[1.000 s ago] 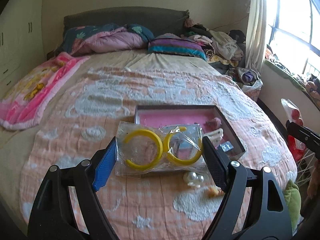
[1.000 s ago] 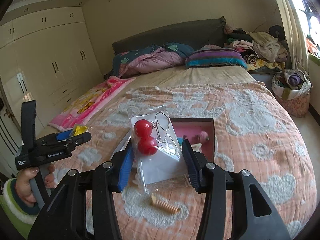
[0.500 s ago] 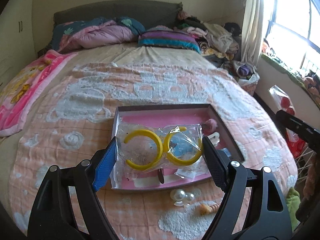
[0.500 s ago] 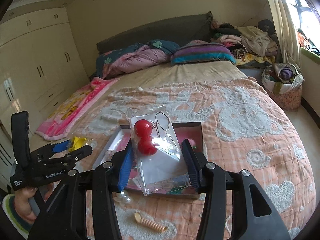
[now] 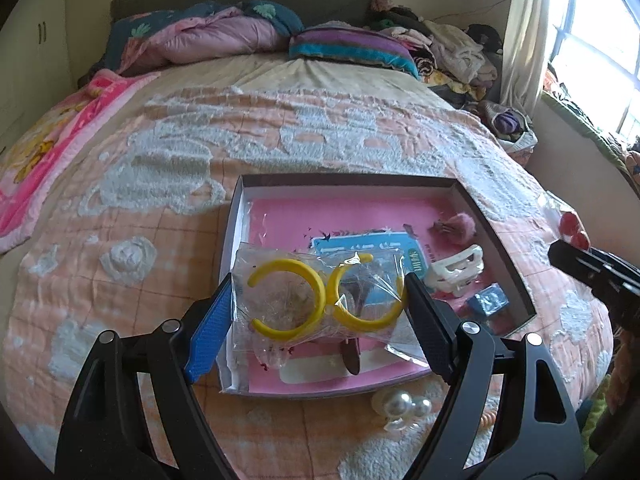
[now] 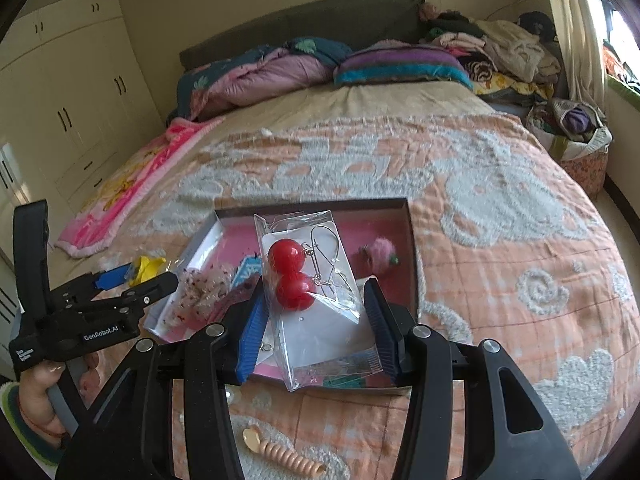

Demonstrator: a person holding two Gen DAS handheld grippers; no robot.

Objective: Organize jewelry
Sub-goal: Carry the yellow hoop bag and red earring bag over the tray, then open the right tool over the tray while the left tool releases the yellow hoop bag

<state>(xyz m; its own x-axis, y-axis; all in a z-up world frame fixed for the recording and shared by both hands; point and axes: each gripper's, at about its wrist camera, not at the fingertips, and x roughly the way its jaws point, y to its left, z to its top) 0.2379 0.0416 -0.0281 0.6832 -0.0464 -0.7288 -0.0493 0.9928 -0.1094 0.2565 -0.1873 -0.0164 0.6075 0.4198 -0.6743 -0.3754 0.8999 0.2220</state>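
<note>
Plastic hoop bag clamped in left gripper, over tray near-left. Right gripper clamps red-ball bag over tray. Lower before opening; slippery film.

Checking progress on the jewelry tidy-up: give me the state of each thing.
left gripper: shut on yellow hoop packet, over the box.
right gripper: shut on red ball earring packet.
box: open, partly filled.
pearl earrings: loose on bedspread.
spiral hair tie: loose on bedspread.
</note>
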